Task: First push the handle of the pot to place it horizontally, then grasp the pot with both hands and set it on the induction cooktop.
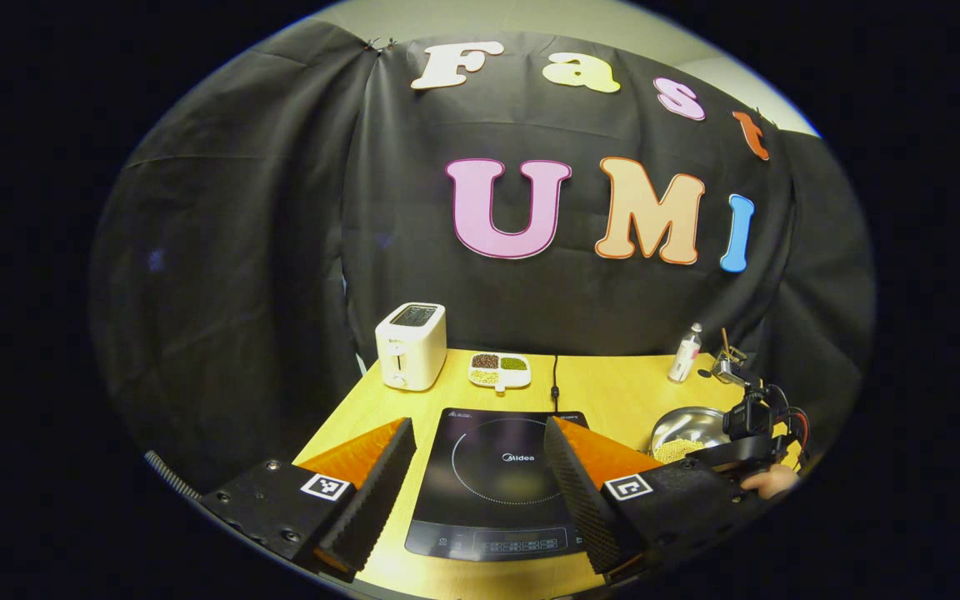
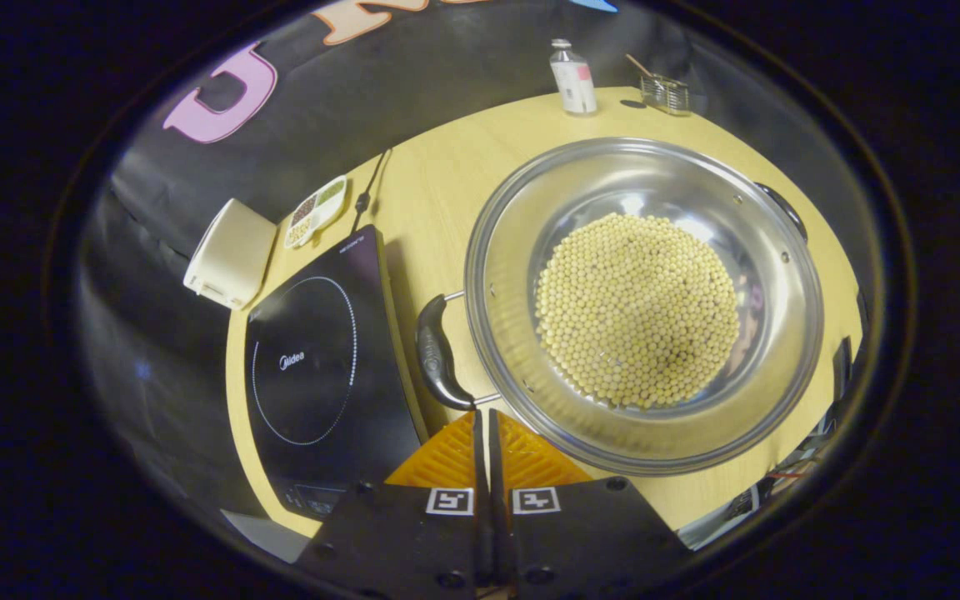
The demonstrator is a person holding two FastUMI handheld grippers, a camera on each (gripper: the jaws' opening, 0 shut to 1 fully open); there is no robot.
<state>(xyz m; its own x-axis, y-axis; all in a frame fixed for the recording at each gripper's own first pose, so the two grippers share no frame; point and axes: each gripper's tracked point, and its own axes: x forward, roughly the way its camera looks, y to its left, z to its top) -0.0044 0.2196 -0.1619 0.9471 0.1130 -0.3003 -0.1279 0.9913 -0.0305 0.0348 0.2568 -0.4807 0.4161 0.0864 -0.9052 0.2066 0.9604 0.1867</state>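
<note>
One pot of beans beside one induction cooktop, two grippers over the table.

In the right gripper view, left to right: one white toaster (image 2: 230, 252), one divided dish (image 2: 316, 211), one black induction cooktop (image 2: 313, 367), then one steel pot (image 2: 642, 304) of yellow beans just beside it, one bottle (image 2: 573, 77) behind. The right gripper (image 2: 484, 425) has its fingers together, near the pot's black handle (image 2: 436, 354). In the left gripper view, the left gripper (image 1: 480, 467) hangs with fingers apart over the cooktop.

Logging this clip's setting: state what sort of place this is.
Likely a mock kitchen counter in a recording booth: a cooktop, a toaster and a pot of beans on a wooden table, with black cloth behind.
</note>
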